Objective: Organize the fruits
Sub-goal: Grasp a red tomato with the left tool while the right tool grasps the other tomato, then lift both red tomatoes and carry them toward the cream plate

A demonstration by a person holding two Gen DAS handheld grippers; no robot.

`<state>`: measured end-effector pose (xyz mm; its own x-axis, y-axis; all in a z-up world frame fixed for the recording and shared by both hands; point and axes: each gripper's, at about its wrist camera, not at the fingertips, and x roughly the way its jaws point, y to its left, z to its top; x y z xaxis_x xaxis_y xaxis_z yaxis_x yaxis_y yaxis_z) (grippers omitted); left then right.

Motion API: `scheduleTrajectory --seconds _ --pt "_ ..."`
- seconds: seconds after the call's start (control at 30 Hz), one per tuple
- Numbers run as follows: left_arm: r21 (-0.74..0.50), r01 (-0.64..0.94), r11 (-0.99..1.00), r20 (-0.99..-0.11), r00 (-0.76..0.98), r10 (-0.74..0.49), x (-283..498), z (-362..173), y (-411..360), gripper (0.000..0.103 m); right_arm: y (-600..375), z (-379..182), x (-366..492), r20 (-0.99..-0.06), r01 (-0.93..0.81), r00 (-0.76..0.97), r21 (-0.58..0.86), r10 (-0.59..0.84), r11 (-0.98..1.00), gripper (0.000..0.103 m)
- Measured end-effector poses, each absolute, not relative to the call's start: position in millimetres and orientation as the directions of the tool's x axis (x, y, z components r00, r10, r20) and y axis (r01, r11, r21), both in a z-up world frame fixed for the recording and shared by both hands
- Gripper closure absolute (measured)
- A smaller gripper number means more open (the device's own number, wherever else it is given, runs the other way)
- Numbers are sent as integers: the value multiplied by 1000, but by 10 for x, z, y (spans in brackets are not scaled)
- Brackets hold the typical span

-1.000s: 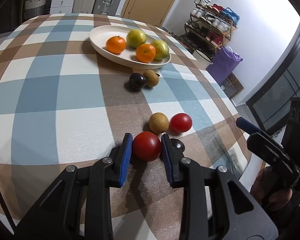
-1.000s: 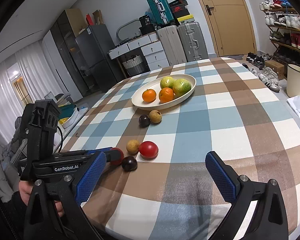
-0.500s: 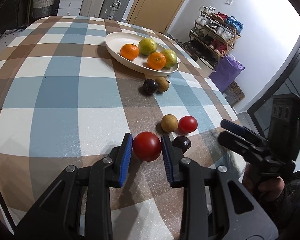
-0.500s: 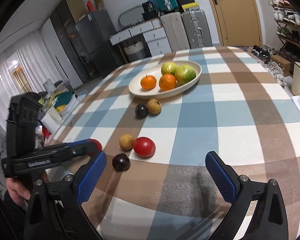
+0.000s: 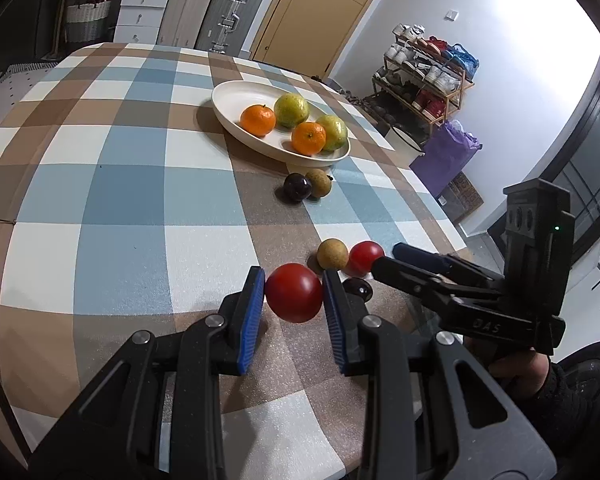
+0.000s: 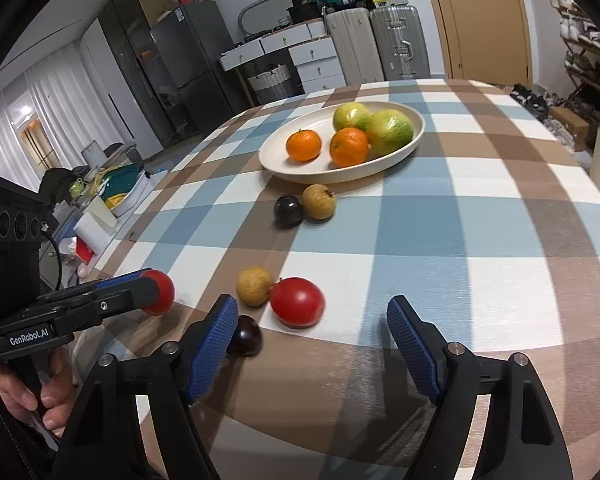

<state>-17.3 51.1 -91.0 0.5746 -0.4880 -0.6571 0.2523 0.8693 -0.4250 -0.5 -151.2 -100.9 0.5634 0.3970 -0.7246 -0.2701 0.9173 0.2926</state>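
Observation:
My left gripper [image 5: 294, 304] is shut on a red tomato [image 5: 293, 297] and holds it above the checked table [image 5: 120, 184]; it shows at the left of the right wrist view [image 6: 160, 292]. My right gripper [image 6: 310, 344] is open and empty, just short of a second red tomato [image 6: 297, 302], a tan fruit [image 6: 254, 286] and a dark plum [image 6: 245, 336]. A cream oval plate [image 6: 300, 166] farther back holds two oranges [image 6: 304, 145] and two green fruits [image 6: 390, 132]. Another dark plum [image 6: 288, 211] and tan fruit [image 6: 319, 201] lie in front of the plate.
The table's near edge runs just below both grippers. Suitcases [image 6: 396, 46], drawers and a door stand beyond the far edge. A shoe rack [image 5: 424, 80] and a purple bag [image 5: 444, 160] are to the right of the table.
My left gripper has lifted the red tomato off the table and drawn back. My right gripper has moved forward and left, closer to the loose fruits, still open.

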Motion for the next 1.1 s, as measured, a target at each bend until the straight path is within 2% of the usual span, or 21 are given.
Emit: scheduleTrajectory --seconds 0.1,0.2,0.27,0.53,0.63,0.87,1.0,1.1 --pt "-428 250 868 -655 577 -489 -164 -912 527 76 -1463 -1046 15 -740 -276 549 279 390 920 51" --pt "-429 247 869 -651 581 -488 -160 -906 541 76 -1446 -1068 22 -747 -286 542 268 386 920 60" --pt "-430 248 868 -650 583 -488 -158 -894 545 76 -1459 -1078 37 -744 -294 528 293 410 910 71" --pt "-422 259 869 -644 589 -488 -121 -810 508 76 -1625 -1030 3 -717 -256 571 307 400 917 76" --pt "-410 265 873 -648 588 -483 -69 -803 478 76 -1704 -942 -21 -689 -257 600 314 405 914 89" --pt "-423 254 870 -660 572 -488 132 -840 450 76 -1726 -936 52 -686 -275 584 335 434 901 88" --pt "-424 255 869 -663 567 -489 158 -832 438 76 -1643 -951 49 -700 -299 575 302 423 905 88" --pt "-429 251 868 -668 559 -491 186 -847 447 76 -1616 -897 56 -687 -313 592 284 420 906 84"
